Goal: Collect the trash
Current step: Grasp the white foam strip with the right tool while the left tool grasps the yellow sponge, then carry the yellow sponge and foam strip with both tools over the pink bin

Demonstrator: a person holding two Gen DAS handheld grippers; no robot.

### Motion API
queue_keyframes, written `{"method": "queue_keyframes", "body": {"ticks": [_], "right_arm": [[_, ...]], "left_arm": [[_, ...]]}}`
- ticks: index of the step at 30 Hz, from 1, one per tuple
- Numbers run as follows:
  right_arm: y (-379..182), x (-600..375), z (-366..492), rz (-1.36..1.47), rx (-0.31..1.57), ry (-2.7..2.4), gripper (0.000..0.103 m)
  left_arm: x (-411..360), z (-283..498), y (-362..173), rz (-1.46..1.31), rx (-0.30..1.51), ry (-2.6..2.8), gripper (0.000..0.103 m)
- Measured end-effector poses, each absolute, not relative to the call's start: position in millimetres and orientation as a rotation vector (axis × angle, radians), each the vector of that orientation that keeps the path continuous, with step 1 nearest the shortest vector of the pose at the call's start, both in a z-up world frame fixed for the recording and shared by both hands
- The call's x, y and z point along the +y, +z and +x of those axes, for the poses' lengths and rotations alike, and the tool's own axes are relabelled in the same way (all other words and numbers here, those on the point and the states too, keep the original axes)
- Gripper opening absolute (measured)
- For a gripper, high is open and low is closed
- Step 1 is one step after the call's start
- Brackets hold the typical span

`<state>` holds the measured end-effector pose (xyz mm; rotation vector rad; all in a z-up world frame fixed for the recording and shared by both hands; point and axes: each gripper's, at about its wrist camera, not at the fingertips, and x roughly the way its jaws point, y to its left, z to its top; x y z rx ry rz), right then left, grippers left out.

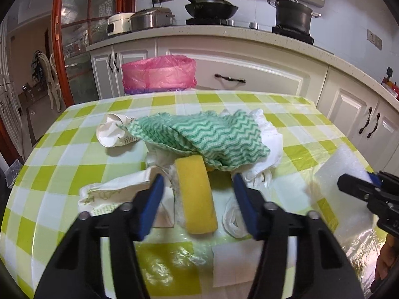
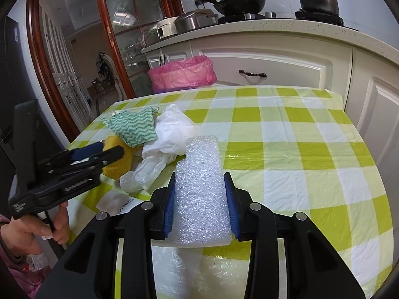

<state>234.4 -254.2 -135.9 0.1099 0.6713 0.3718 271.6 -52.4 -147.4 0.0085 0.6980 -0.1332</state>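
Observation:
My left gripper (image 1: 198,182) is open, its blue pads on either side of a yellow sponge (image 1: 195,194) lying on the checked table, not touching it. A green zigzag cloth (image 1: 212,134) lies over white plastic bags (image 1: 268,134) just beyond the sponge. A crumpled paper cup (image 1: 112,132) lies at the left, a printed paper wrapper (image 1: 109,194) nearer. My right gripper (image 2: 199,177) is shut on a white foam piece (image 2: 200,189) and holds it over the table. The foam piece (image 1: 344,169) and right gripper (image 1: 359,184) show at the right of the left wrist view.
A bin lined with a pink bag (image 1: 159,74) stands beyond the table's far edge, also in the right wrist view (image 2: 182,74). White cabinets (image 1: 249,67) and a counter with pots run behind. A white paper sheet (image 1: 234,264) lies near the table's front.

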Motion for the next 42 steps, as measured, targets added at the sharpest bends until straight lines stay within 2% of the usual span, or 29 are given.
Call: {"method": "queue_keyframes", "body": {"ticks": [3,6,42], "right_arm": [[-135,-255,234,0.114,0.669,0.375,0.035],[-134,-253,232,0.115,0.665,0.382,0.035],[-98,-167,228,0.031,0.604,0.462,0.035]], "left_arm": [[-53,271,-151,0.022,0.710,-0.136,0.028],[-53,267,-150,0.027,0.700,-0.145,0.024],[17,200,-107,-0.044,0.513,-0.068,0.023]]}}
